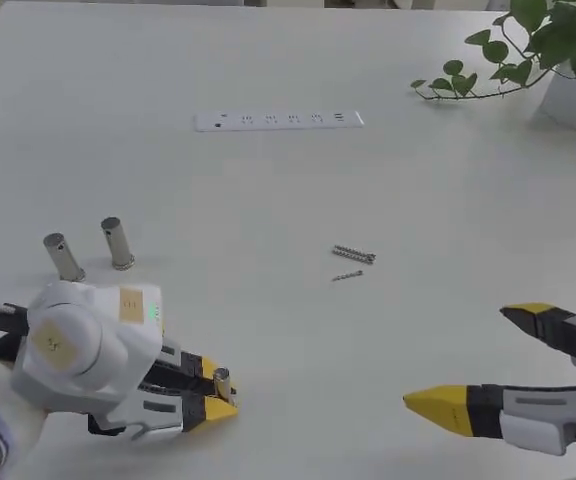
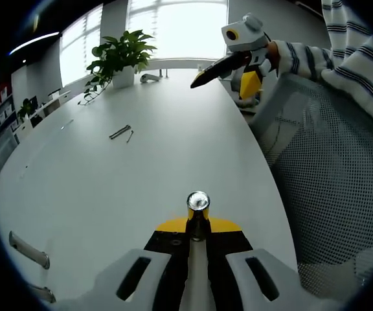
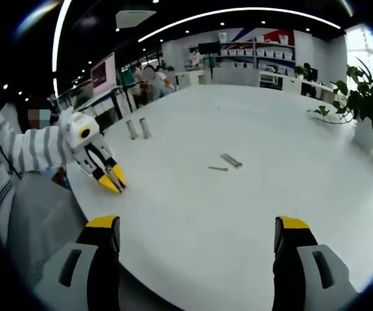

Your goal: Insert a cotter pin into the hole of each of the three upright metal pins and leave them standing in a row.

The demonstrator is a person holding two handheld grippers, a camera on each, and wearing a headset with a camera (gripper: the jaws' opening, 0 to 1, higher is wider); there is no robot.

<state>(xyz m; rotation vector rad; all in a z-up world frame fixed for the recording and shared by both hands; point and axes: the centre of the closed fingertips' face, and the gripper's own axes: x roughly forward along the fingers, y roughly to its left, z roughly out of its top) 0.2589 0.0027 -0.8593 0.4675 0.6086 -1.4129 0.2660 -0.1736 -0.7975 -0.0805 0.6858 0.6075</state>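
Note:
My left gripper (image 1: 218,396) lies low at the near left of the white table, shut on a short metal pin (image 1: 221,379); the pin's round end (image 2: 198,201) pokes out between the yellow jaw tips in the left gripper view. Two more metal pins (image 1: 63,257) (image 1: 116,243) stand upright side by side just behind it. A bundle of cotter pins (image 1: 353,255) and a single one (image 1: 346,276) lie mid-table. My right gripper (image 1: 478,360) hovers at the near right, open and holding nothing, its wide jaws framing the cotter pins (image 3: 230,160).
A white power strip (image 1: 279,121) lies flat at the back centre. A potted plant (image 1: 568,60) trails leaves over the far right corner. The table edge and a mesh chair (image 2: 329,168) are close behind my left gripper.

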